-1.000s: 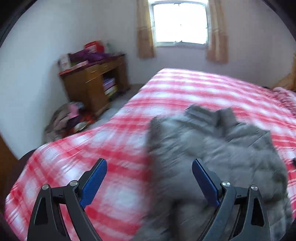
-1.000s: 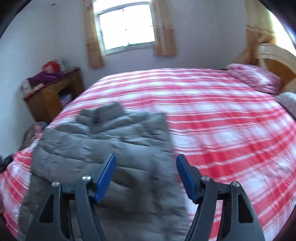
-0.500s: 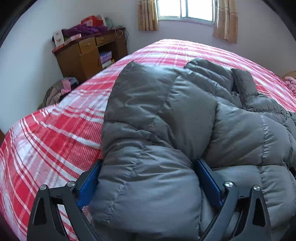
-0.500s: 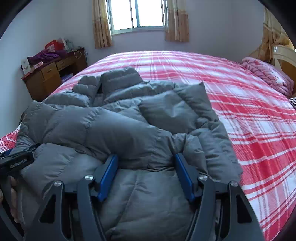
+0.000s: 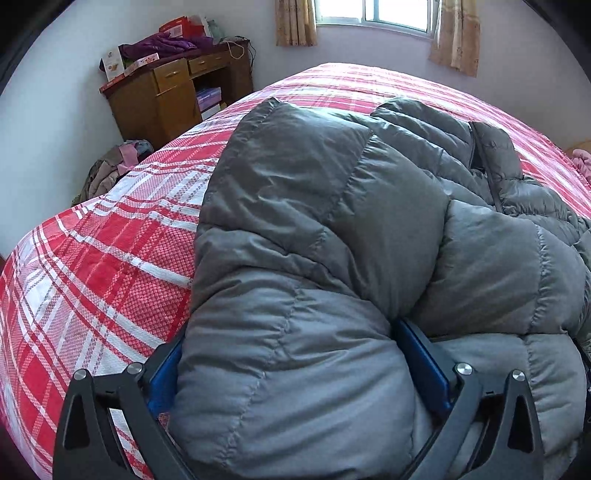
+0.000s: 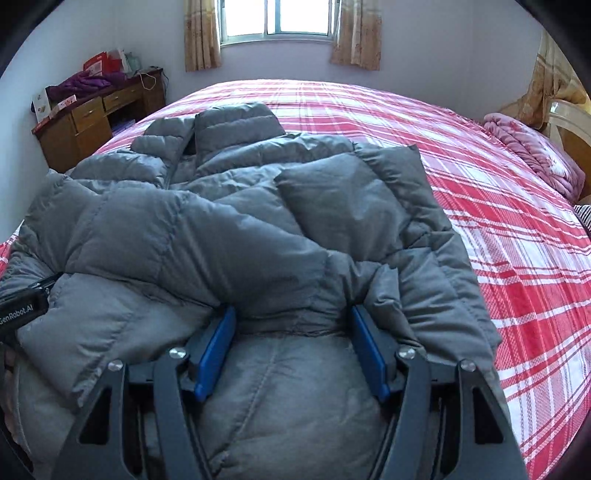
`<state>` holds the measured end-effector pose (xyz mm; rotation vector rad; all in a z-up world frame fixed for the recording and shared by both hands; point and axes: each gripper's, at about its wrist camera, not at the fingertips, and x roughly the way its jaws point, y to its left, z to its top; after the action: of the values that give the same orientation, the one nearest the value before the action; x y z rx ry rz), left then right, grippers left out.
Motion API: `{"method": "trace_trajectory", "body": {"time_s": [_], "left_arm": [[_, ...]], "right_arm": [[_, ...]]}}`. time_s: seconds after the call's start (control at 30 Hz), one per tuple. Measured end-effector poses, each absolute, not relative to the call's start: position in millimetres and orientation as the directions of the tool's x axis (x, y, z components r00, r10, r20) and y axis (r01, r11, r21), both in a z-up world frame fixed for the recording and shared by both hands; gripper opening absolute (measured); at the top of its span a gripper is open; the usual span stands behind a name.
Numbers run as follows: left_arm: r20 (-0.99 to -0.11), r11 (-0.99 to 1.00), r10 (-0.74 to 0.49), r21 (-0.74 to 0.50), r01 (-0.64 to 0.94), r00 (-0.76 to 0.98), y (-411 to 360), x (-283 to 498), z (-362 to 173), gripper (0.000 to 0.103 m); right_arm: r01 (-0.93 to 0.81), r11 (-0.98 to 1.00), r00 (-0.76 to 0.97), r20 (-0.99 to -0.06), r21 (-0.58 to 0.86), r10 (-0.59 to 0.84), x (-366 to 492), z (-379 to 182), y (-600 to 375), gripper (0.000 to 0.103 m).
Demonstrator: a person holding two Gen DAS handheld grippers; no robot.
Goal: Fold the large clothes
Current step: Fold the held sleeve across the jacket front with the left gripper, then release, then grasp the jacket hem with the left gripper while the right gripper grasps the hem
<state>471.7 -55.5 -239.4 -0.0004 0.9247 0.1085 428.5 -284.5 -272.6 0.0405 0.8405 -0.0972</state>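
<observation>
Grey, puffy down jacket (image 6: 229, 236) is lying on the plaid bed (image 6: 517, 258), likely soft and slippery, with 2 wide-set grippers, left gripper (image 5: 295, 354) and right gripper (image 6: 291, 343), straddling its hem.

Both cameras sit low and very close over the grey jacket (image 5: 332, 258), each looking forward between its own gripper's fingers toward the window (image 6: 277, 18). The left view angles rightward across the bed (image 5: 92, 258); the right looks straight ahead. Both show jacket, bed, desk (image 6: 85, 122) and window.
</observation>
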Motion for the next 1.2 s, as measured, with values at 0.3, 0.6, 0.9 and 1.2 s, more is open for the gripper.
{"method": "trace_trajectory", "body": {"time_s": [0.3,0.6,0.9,1.2], "left_arm": [[-0.743,1.000,0.017,0.012,-0.013,0.669,-36,452,-167,0.102],[-0.769,0.991,0.097,0.019,-0.130,0.631,-35,538,-171,0.102],[-0.814,0.991,0.059,-0.019,-0.129,0.577,-33,548,-235,0.102],[-0.812,0.992,0.075,0.002,-0.126,0.579,-38,549,-239,0.102]], "right_arm": [[0.132,0.991,0.690,-0.721,0.036,-0.066,409,-232,-298,0.066],[0.137,0.986,0.719,-0.694,0.094,-0.034,458,-205,-287,0.066],[0.093,0.993,0.654,-0.757,0.068,-0.010,491,-274,-289,0.066],[0.083,0.994,0.667,-0.745,0.068,-0.005,488,-287,-287,0.067]]}}
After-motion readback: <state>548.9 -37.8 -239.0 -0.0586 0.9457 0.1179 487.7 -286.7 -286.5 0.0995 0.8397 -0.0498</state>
